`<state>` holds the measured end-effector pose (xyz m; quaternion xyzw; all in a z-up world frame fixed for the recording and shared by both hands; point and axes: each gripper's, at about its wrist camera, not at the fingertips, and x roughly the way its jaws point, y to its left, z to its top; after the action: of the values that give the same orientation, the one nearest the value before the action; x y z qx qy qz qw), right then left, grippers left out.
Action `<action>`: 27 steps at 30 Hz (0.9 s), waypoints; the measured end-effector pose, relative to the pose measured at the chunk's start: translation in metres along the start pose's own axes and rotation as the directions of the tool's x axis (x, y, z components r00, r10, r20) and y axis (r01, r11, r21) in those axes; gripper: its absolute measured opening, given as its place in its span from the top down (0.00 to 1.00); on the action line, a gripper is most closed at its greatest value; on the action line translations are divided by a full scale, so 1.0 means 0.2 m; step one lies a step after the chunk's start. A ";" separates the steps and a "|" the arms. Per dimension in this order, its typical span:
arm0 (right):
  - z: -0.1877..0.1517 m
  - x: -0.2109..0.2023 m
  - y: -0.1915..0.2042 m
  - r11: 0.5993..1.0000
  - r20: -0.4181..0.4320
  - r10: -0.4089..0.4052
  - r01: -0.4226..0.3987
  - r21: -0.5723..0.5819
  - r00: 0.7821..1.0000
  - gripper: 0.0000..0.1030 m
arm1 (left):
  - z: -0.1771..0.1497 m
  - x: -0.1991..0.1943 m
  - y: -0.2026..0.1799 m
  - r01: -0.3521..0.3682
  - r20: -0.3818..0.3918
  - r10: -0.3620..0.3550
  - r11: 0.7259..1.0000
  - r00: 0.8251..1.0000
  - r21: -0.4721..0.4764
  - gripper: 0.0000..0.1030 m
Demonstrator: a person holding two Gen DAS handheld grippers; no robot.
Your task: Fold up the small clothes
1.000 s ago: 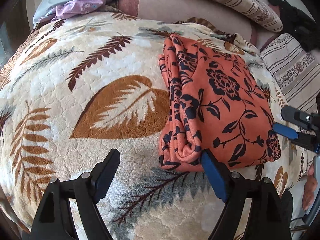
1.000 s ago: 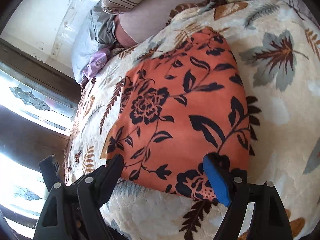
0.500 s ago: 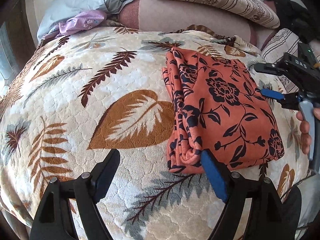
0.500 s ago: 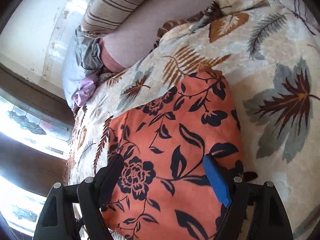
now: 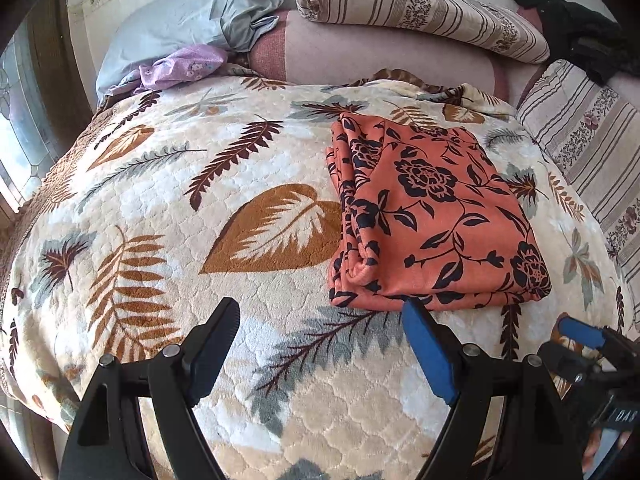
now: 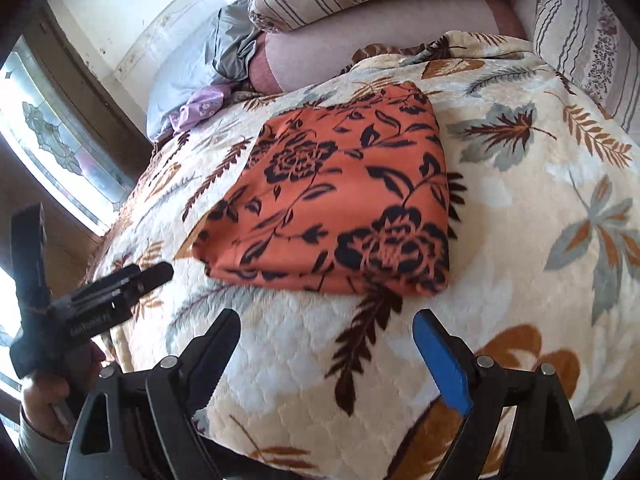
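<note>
An orange garment with black flowers (image 5: 428, 216) lies folded in a flat rectangle on the leaf-patterned blanket (image 5: 200, 200); it also shows in the right wrist view (image 6: 340, 204). My left gripper (image 5: 320, 340) is open and empty, just short of the garment's near left corner. My right gripper (image 6: 326, 344) is open and empty, a little back from the garment's near edge. Neither gripper touches the cloth. The right gripper shows at the lower right of the left wrist view (image 5: 580, 344). The left gripper shows at the left of the right wrist view (image 6: 112, 284).
A lilac cloth (image 5: 180, 66) and a grey-blue pillow (image 5: 192, 20) lie at the far left of the bed. Striped bolsters (image 5: 420, 8) line the back and right side. A window (image 6: 52, 152) is to the left. A dark item (image 5: 576, 20) sits at the far right.
Both grippers have pulled back from the folded garment. The right gripper, which was over the cloth, is now off its near edge and lower.
</note>
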<state>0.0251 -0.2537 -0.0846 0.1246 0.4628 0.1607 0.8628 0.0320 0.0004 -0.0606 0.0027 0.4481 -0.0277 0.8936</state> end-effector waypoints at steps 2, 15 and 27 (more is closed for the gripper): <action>-0.05 0.01 0.02 1.000 -0.007 -0.012 0.012 -0.010 1.000 0.09 | -0.01 -0.02 -0.01 -0.020 0.001 0.020 1.000 1.000 0.010 0.18; 0.06 -0.15 0.12 0.962 0.147 -0.241 0.256 -0.098 0.959 0.00 | 0.01 -0.13 0.00 -0.100 0.003 0.100 0.994 0.995 -0.053 0.18; 0.18 -0.17 0.17 0.929 0.198 -0.335 0.358 -0.092 0.921 0.00 | 0.08 -0.21 -0.06 -0.082 0.053 0.086 0.994 0.995 -0.068 0.13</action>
<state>0.0325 -0.2390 -0.0263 -0.0005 0.3870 0.0225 0.9218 0.0188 -0.0105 -0.0174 -0.0087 0.4229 0.0247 0.9058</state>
